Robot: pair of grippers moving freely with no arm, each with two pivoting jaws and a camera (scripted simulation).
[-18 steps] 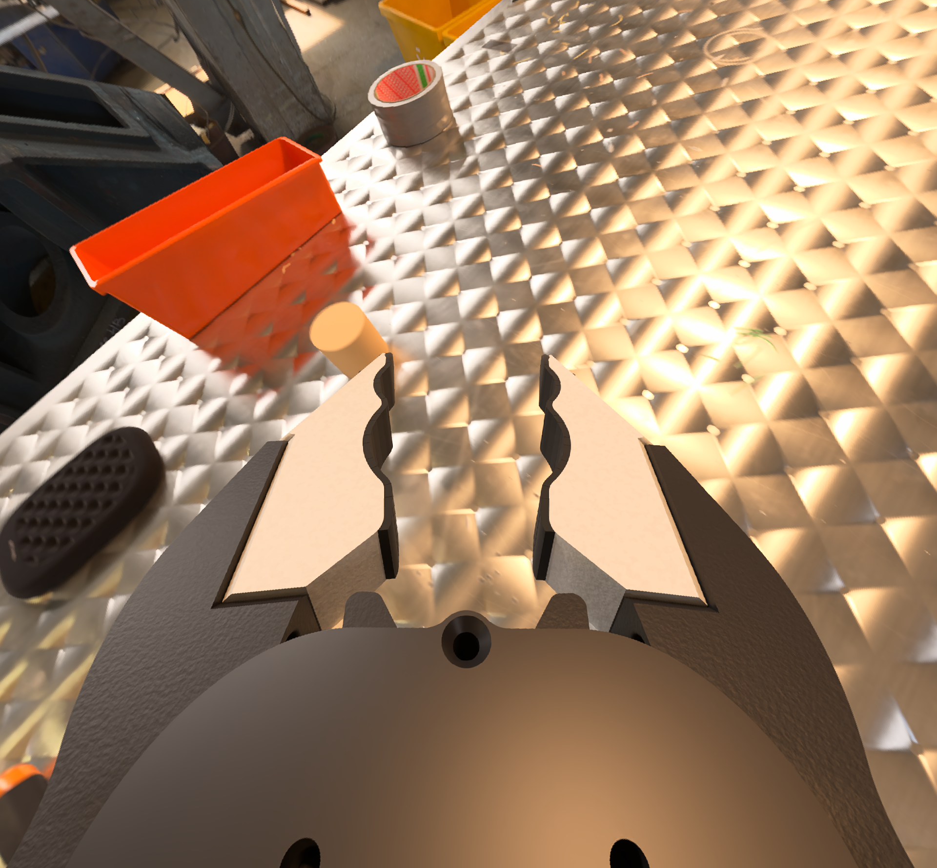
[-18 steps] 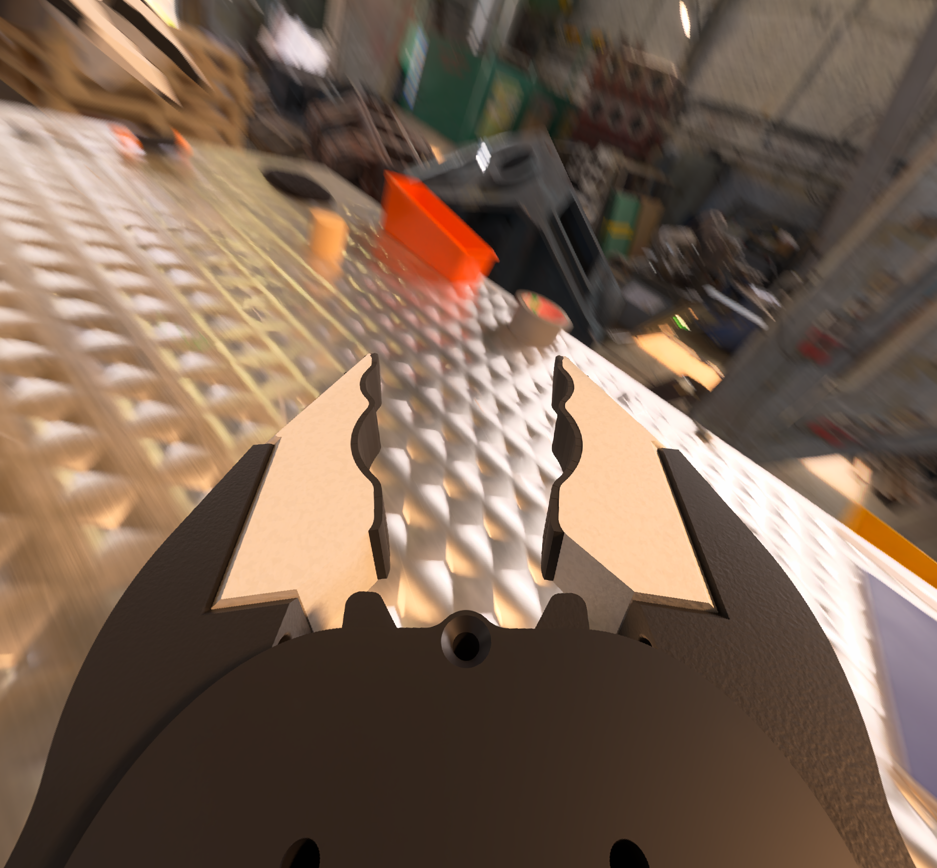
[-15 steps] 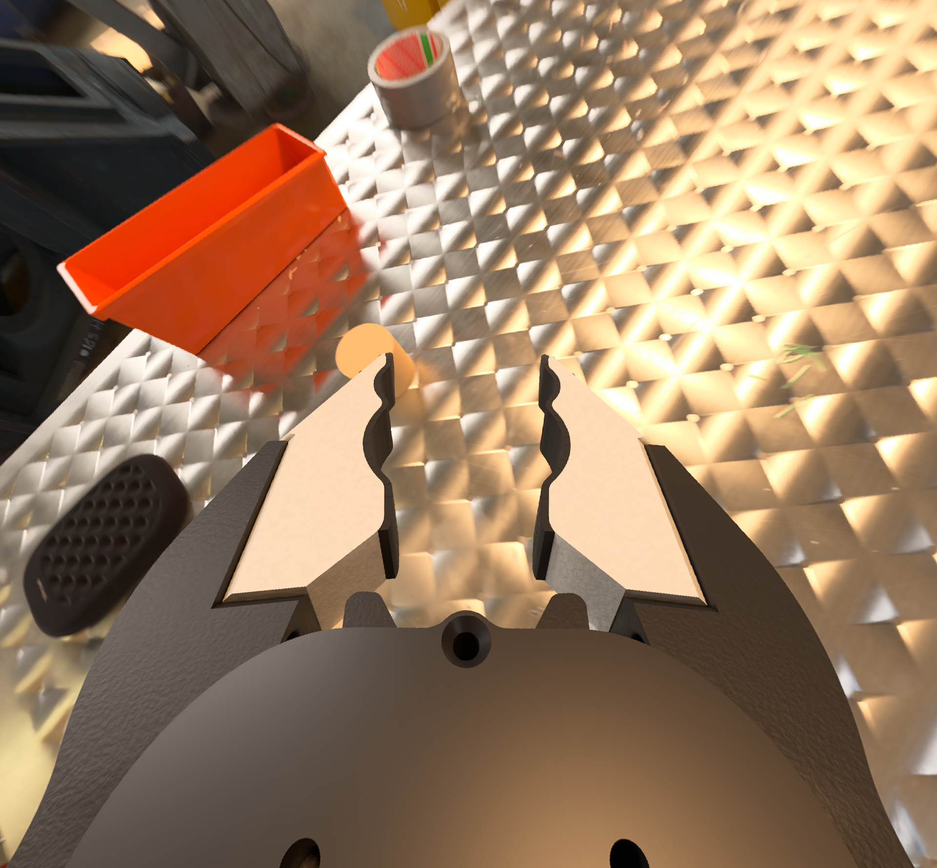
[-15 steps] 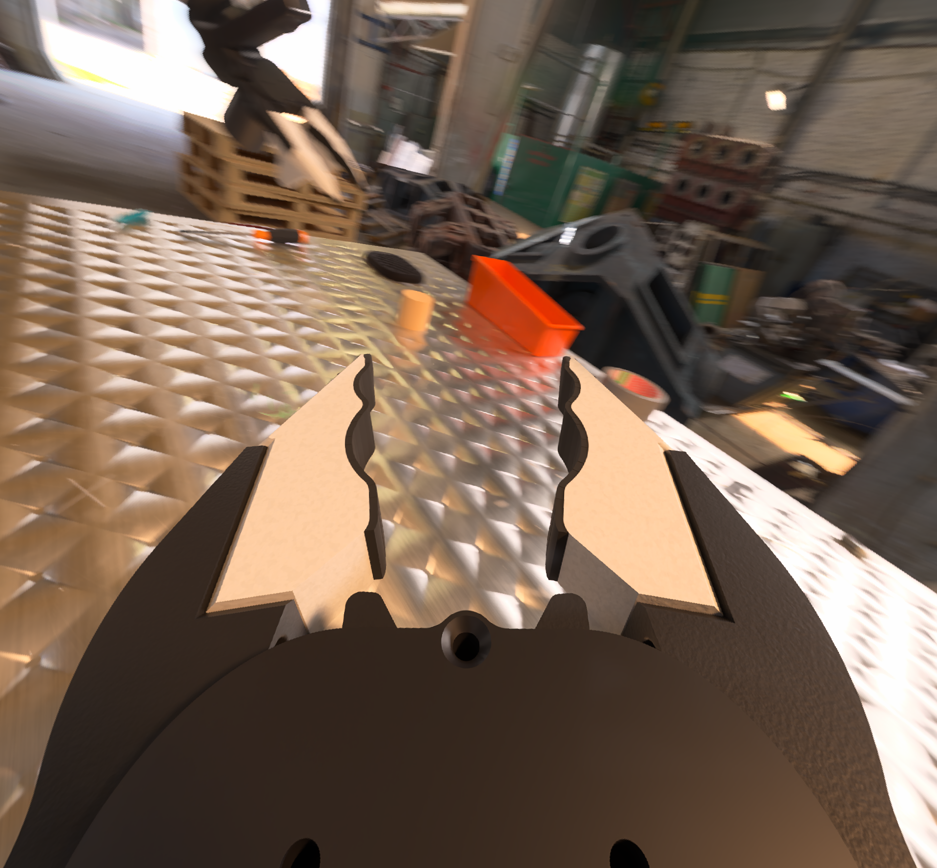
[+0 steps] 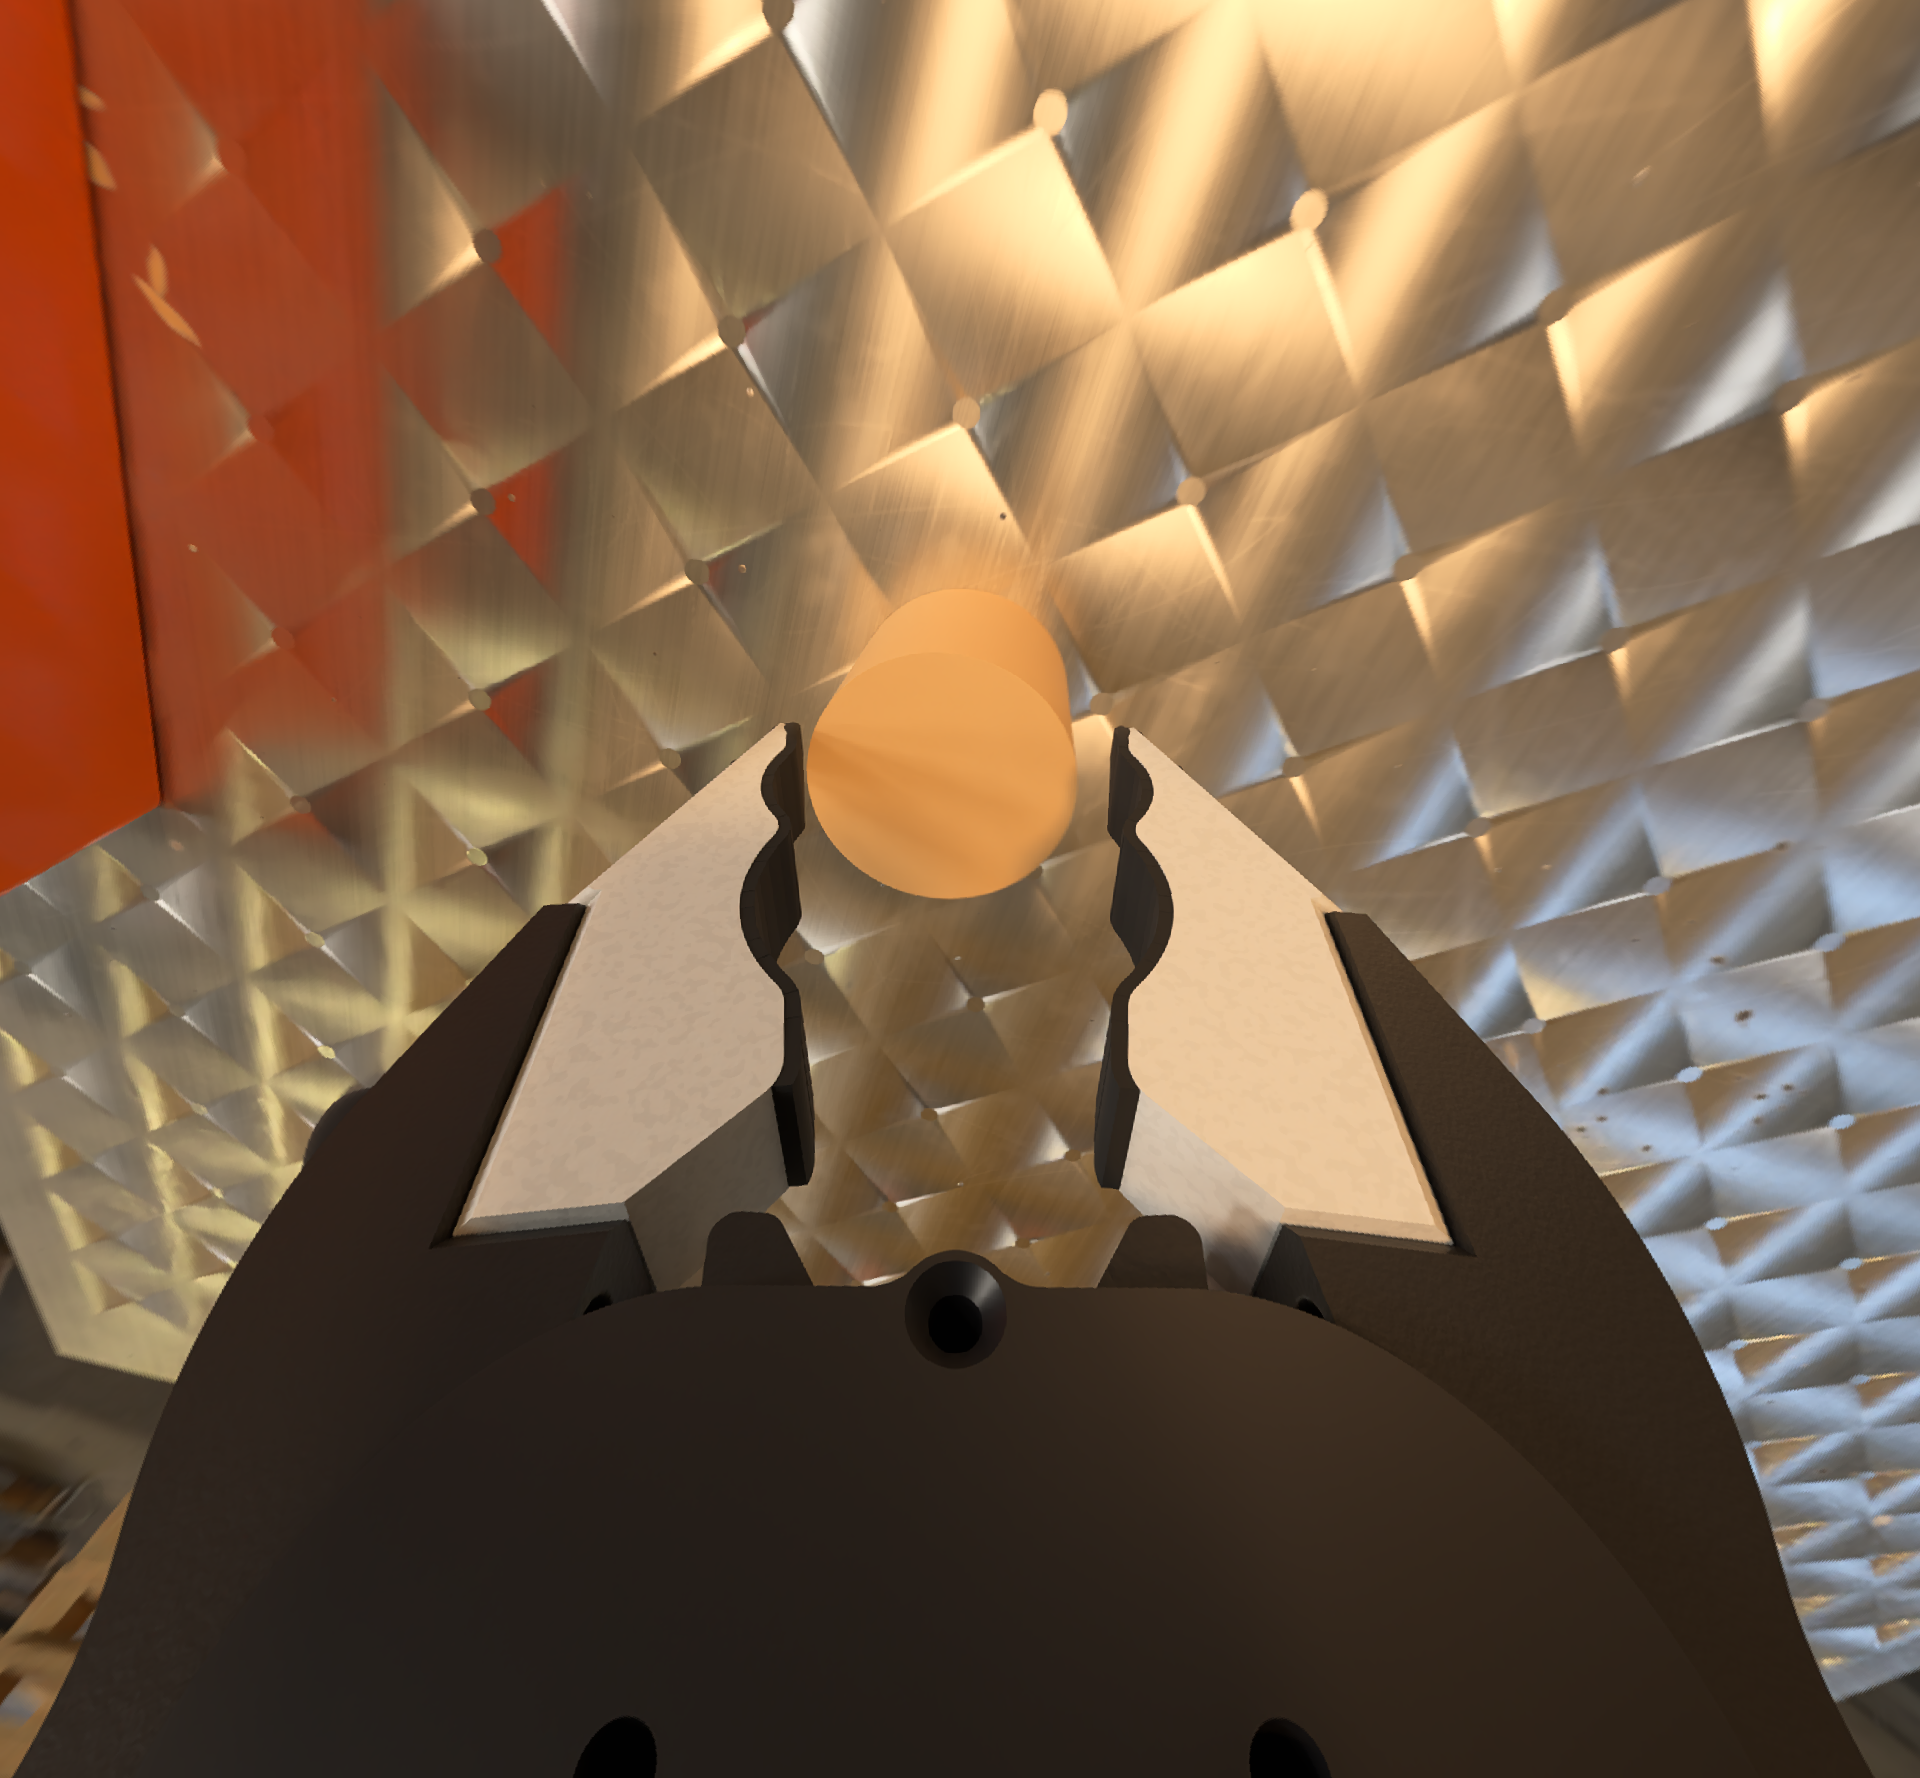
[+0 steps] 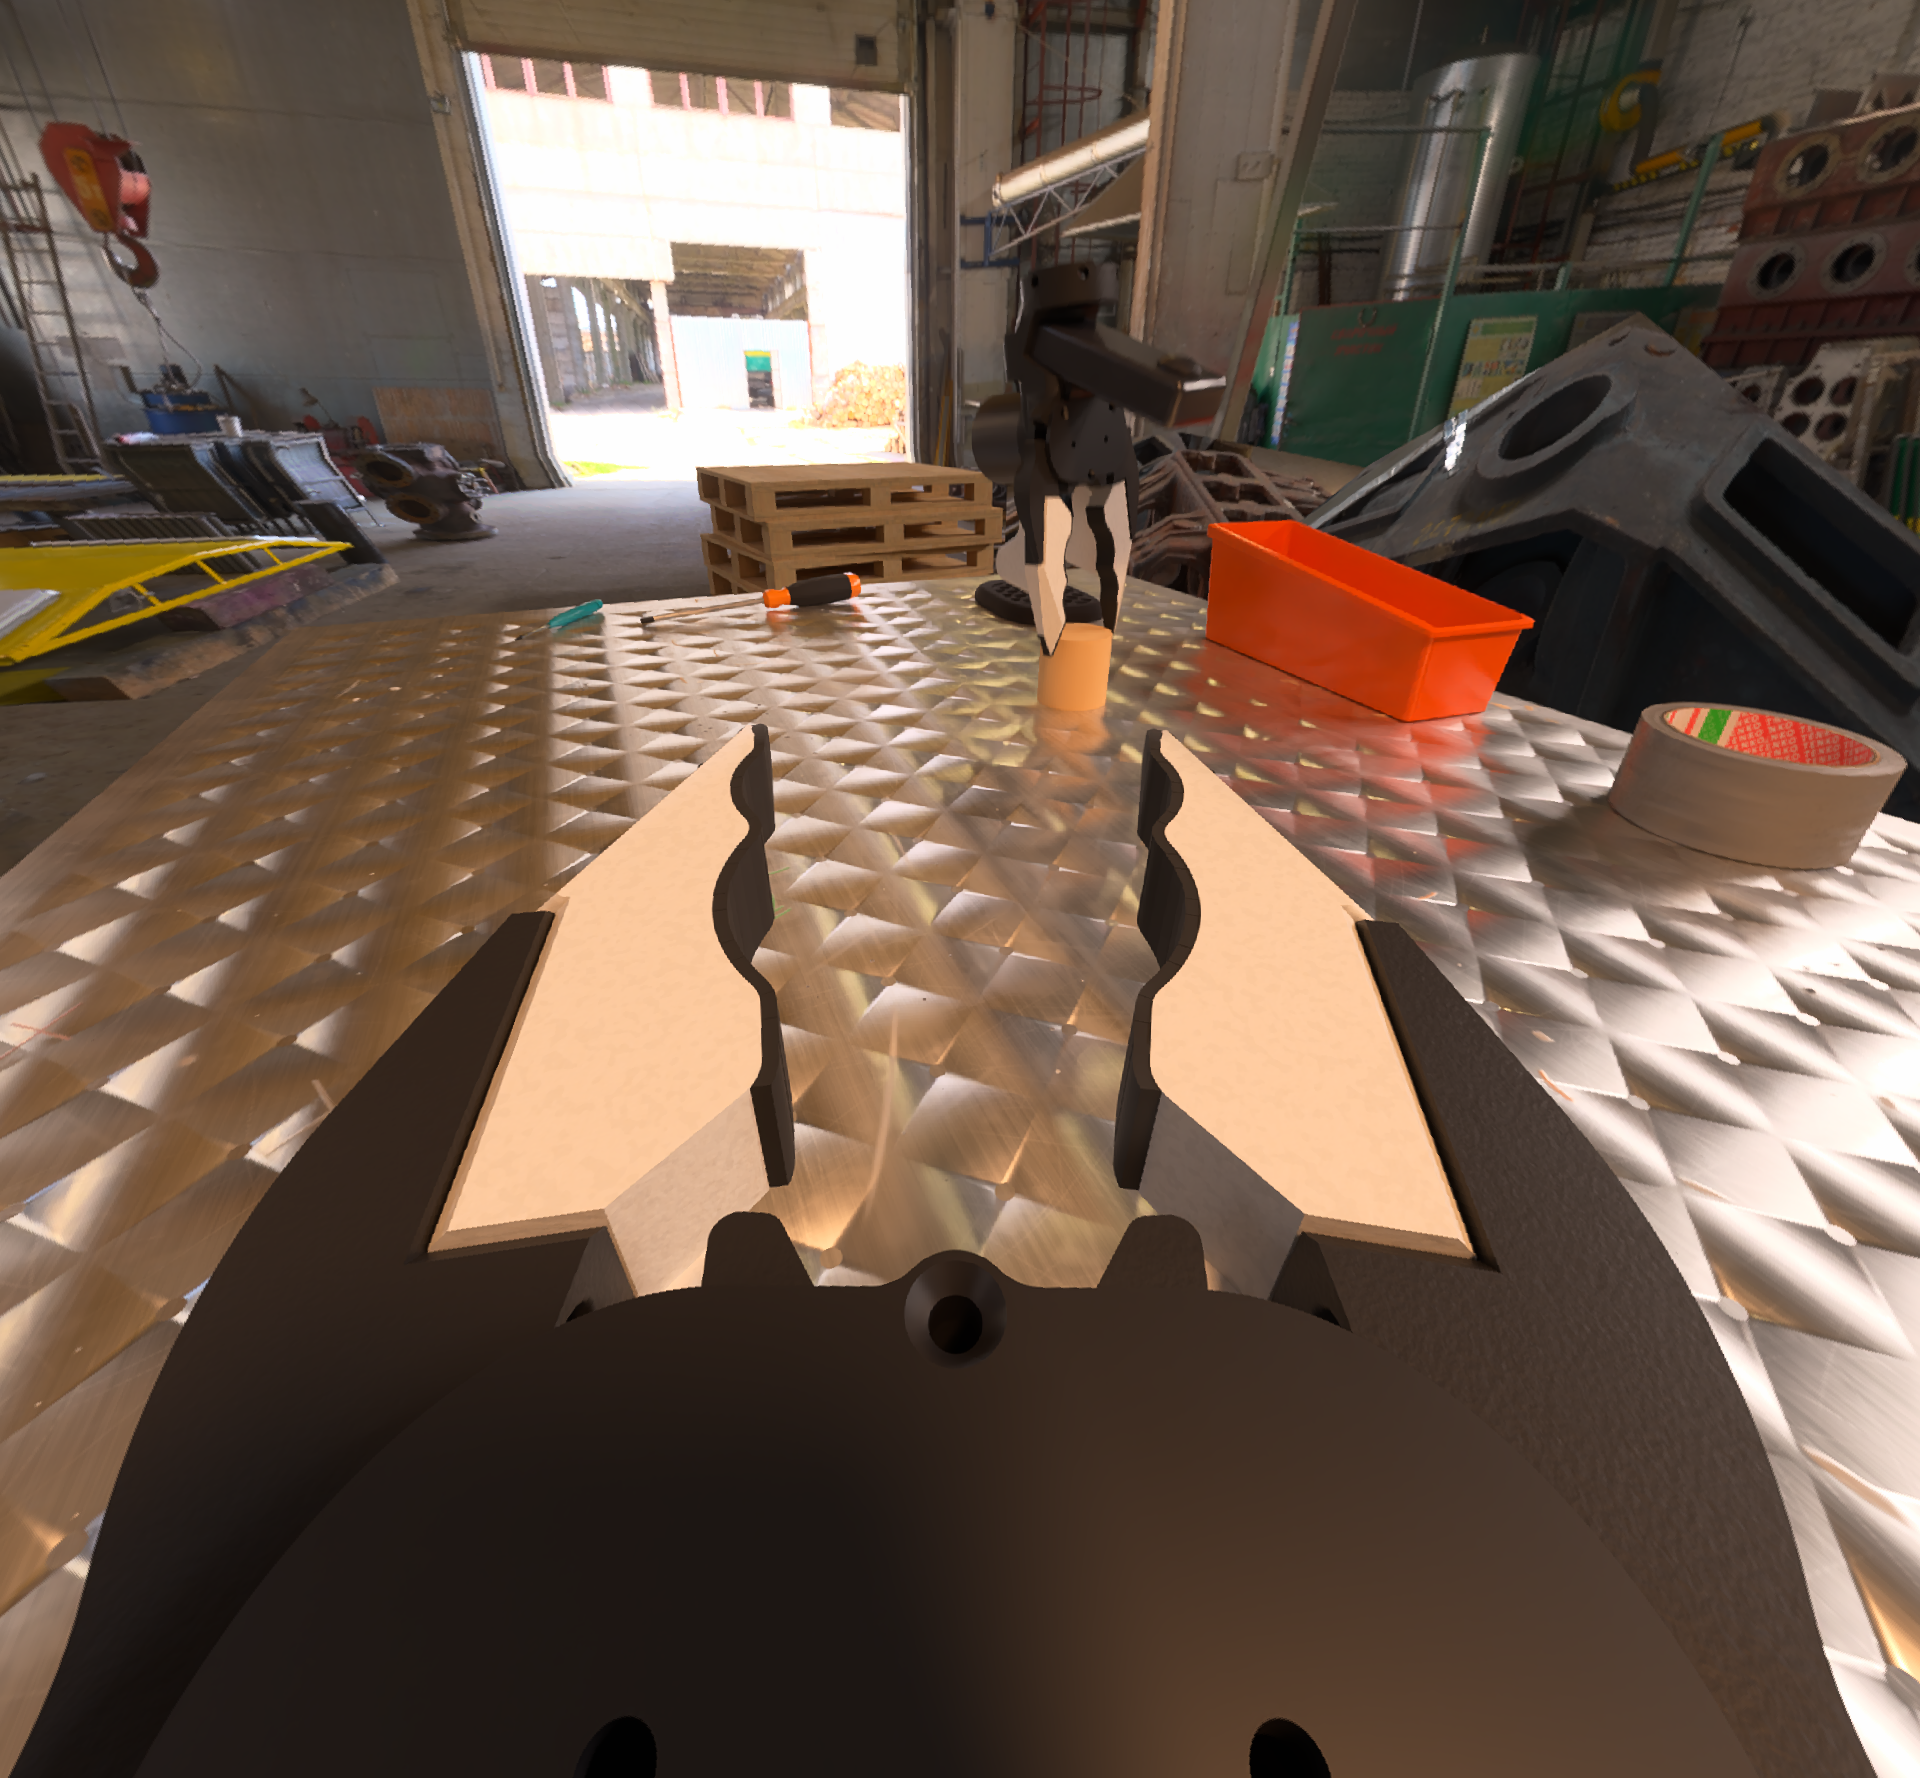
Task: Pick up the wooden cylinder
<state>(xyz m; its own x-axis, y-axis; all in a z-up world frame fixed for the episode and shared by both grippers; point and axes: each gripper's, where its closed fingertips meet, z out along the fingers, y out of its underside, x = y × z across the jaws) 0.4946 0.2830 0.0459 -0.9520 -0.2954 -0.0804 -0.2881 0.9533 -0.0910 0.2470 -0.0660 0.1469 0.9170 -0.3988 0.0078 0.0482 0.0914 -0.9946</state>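
The wooden cylinder [image 5: 940, 772] stands upright on the patterned metal table. In the left wrist view I look down on its round top. My left gripper [image 5: 954, 736] is open, pointing down, its fingertips on either side of the cylinder's top with a small gap on each side. In the right wrist view the cylinder [image 6: 1073, 670] stands far ahead with the left gripper [image 6: 1081, 632] hanging over it. My right gripper [image 6: 954, 736] is open and empty, low over the table, well short of the cylinder.
An orange bin [image 6: 1361, 616] stands right of the cylinder; its wall [image 5: 62, 378] fills the left edge of the left wrist view. A roll of tape [image 6: 1756, 783] lies at the right. A screwdriver [image 6: 769, 598], a teal tool [image 6: 569, 614] and a black pad [image 6: 1013, 598] lie near the far edge.
My left gripper has come down and shifted left over the cylinder, which now sits between its fingertips. My right gripper has swung round and steadied, facing the cylinder.
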